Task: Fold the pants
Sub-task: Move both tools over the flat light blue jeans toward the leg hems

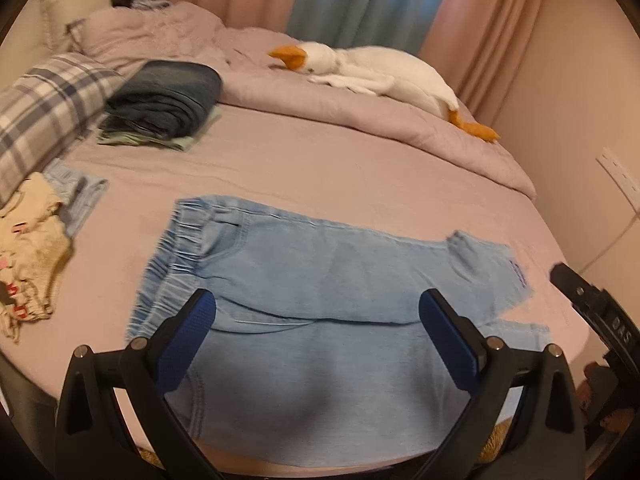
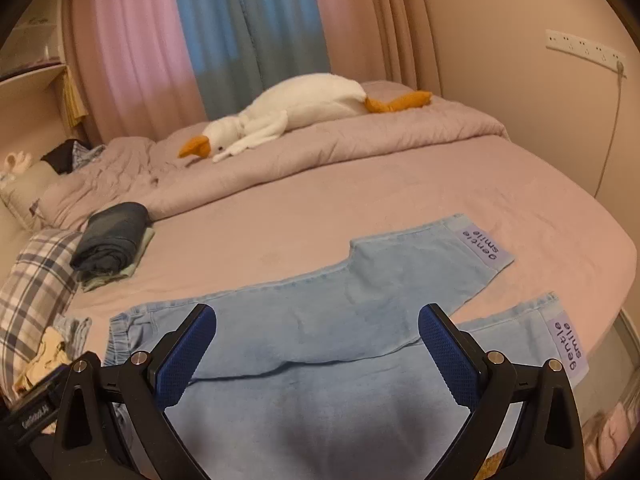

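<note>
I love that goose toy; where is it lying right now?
The white goose toy lies on the bunched lilac quilt at the far side of the bed, before the curtains, well beyond the light blue pants.

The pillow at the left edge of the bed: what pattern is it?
Grey, navy and white plaid on the fabric pillow, clearest in the left wrist view.

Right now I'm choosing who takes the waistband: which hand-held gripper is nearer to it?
Left. The left hand-held gripper hovers by the waistband; the right hand-held gripper hovers further toward the leg cuffs.
</note>
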Available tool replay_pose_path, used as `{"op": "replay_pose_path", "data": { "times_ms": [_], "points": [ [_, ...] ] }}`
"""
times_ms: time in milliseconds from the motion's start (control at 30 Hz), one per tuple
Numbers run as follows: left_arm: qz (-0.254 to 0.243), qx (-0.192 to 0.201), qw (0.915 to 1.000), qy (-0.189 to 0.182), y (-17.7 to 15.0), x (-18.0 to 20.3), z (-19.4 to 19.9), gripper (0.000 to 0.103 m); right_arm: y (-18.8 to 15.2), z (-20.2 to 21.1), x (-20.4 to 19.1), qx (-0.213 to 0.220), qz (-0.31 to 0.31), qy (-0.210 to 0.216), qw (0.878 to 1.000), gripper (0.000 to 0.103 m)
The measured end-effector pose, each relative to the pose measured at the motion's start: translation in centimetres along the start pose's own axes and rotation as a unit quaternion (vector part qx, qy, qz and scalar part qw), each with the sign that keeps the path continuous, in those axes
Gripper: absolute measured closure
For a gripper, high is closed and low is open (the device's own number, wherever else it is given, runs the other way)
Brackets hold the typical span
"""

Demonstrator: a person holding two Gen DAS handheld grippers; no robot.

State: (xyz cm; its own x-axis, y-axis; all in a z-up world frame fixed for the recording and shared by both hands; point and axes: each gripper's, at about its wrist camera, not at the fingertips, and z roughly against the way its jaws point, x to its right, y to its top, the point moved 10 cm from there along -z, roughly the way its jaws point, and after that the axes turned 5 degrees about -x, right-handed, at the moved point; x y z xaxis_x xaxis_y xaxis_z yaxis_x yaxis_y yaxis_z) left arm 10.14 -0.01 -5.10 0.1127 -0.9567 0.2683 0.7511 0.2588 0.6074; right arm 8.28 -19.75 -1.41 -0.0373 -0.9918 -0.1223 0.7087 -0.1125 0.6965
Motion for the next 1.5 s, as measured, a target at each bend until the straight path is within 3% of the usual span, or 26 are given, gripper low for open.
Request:
{"op": "replay_pose_path", "data": {
  "times_ms": [133,567,1500],
  "points": [
    [-0.005,-0.019,0.9996,0.023,0.2,-0.1,-1.7,0.002,0.0,-1.1,-0.1,-0.020,-0.005,0.002,1.000,0.002],
    [-0.031,-0.056,0.9979,-0.002,0.4,3.2,-4.9,0.002,0.4,-2.6,3.0,-0.038,-0.034,-0.031,0.998,0.002],
    [0.025,-0.076,0.9967,0.010,0.7,1.0,-6.0,0.005,-0.2,-4.2,6.1,-0.056,-0.064,-0.047,0.995,0.002]
  ]
}}
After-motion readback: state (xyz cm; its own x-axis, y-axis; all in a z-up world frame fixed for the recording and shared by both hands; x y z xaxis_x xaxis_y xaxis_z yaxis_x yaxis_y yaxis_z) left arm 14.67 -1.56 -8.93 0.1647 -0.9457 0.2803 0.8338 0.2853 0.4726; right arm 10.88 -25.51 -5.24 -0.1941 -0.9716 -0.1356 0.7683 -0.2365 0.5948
